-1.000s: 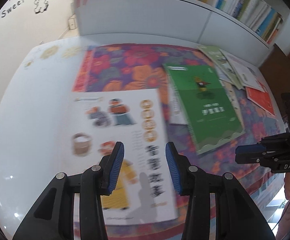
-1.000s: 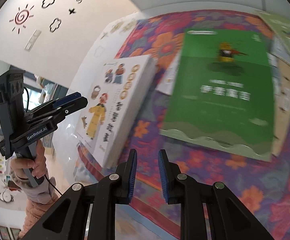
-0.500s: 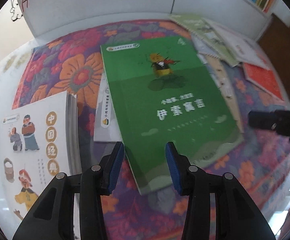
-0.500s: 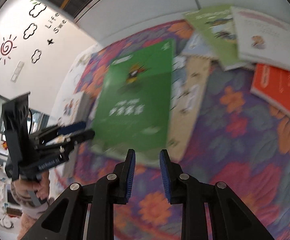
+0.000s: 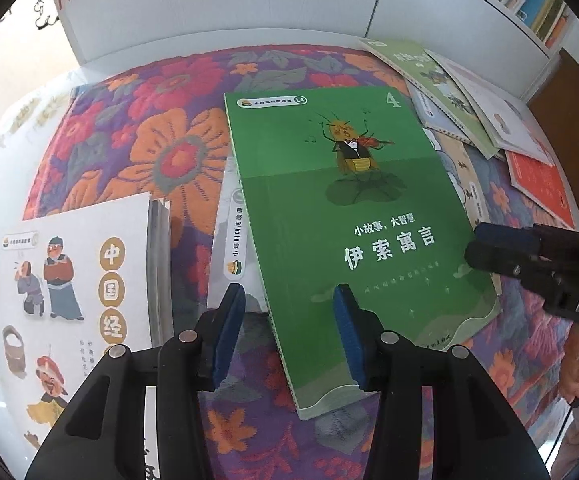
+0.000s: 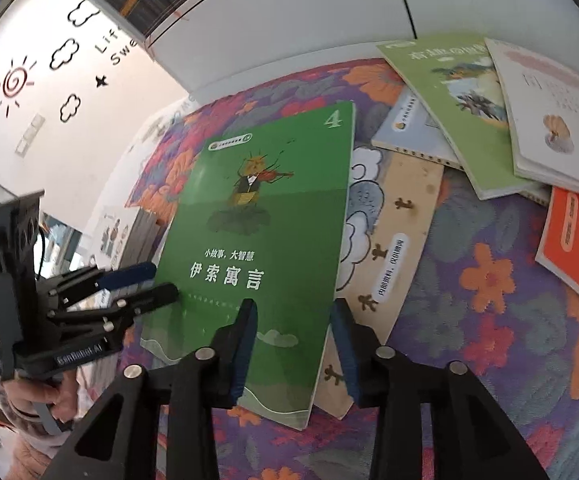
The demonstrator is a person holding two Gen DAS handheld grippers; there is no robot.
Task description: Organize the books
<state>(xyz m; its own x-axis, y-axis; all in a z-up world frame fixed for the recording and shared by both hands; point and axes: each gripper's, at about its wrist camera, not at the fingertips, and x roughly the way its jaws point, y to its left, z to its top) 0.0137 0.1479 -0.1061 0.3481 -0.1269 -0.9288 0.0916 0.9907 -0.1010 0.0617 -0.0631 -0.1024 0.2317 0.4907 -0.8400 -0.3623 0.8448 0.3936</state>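
Note:
A green book point(image 5: 349, 216) point(image 6: 265, 240) with a violin-playing insect on its cover lies flat on the flowered cloth point(image 5: 161, 152), on top of other books. My left gripper point(image 5: 289, 308) hovers over its near left edge with the jaws opening. That edge runs between the fingers and the pads do not press on it. My right gripper point(image 6: 294, 316) hangs over the book's near right edge, jaws opening too, nothing pinched. In the left wrist view the right gripper point(image 5: 477, 244) points at the book's right side. In the right wrist view the left gripper point(image 6: 149, 280) points at its left side.
A thick white picture book point(image 5: 73, 300) lies to the left. A white book point(image 5: 229, 248) and a beige one point(image 6: 393, 240) stick out from under the green one. Light green point(image 6: 449, 92), white point(image 6: 549, 112) and orange point(image 6: 573, 240) books lie right. A white shelf unit point(image 5: 249, 0) stands behind.
Both grippers have left the white picture book and moved right, over the green book's near edge. The right jaws have spread wider; the left jaws look about the same.

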